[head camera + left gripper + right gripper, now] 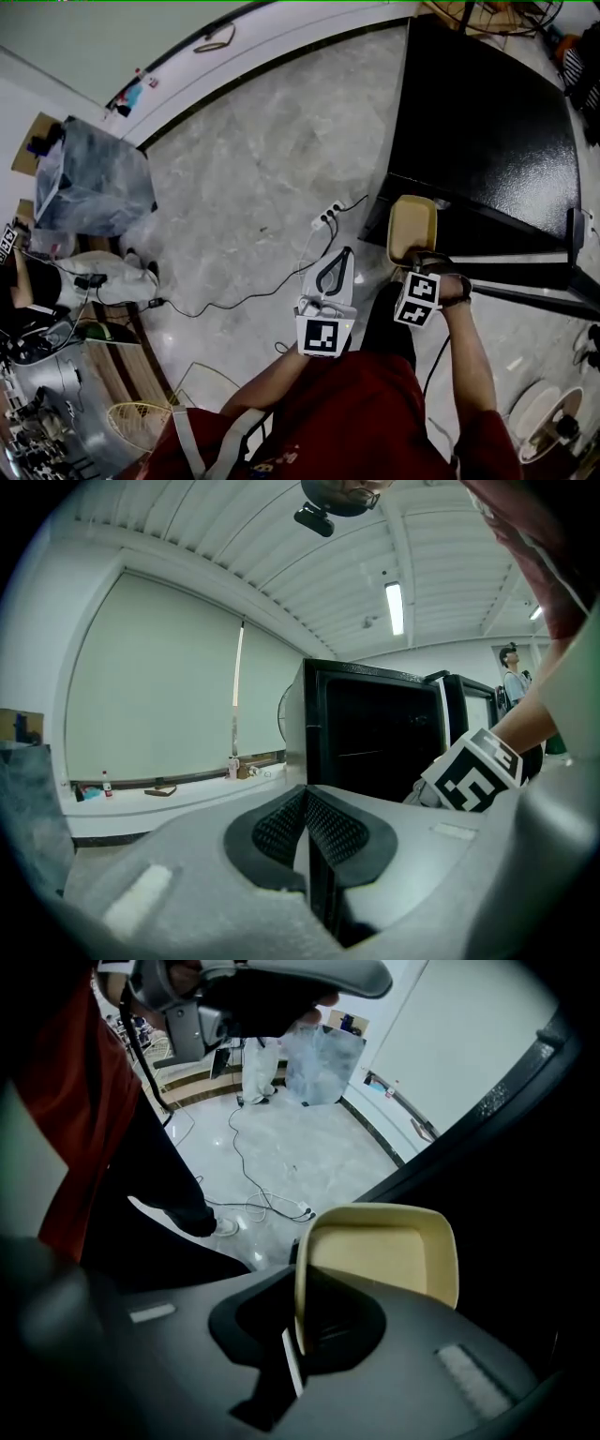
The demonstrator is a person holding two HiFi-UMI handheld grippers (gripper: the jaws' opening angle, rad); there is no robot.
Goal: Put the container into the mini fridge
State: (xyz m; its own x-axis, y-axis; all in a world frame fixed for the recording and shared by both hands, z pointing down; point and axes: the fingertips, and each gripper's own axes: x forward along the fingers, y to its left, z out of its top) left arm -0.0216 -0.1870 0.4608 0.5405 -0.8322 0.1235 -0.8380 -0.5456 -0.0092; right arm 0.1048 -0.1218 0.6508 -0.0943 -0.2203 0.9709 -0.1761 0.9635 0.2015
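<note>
A shallow cream container (412,228) hangs over the floor at the front left corner of the black mini fridge (487,122). My right gripper (417,267) is shut on its near rim. In the right gripper view the container (384,1251) stands on edge with its hollow facing the camera, its rim pinched by the right gripper (292,1340). The fridge's dark body fills that view's right side. My left gripper (343,255) is held to the left of the container, shut and empty. In the left gripper view the pads (328,829) meet, with the fridge (375,733) ahead.
A white power strip (323,217) and black cables lie on the marble floor left of the fridge. A plastic-wrapped bundle (89,178) stands at the far left. Fans sit at the lower left (141,422) and lower right (553,422). A person (514,672) stands beyond the fridge.
</note>
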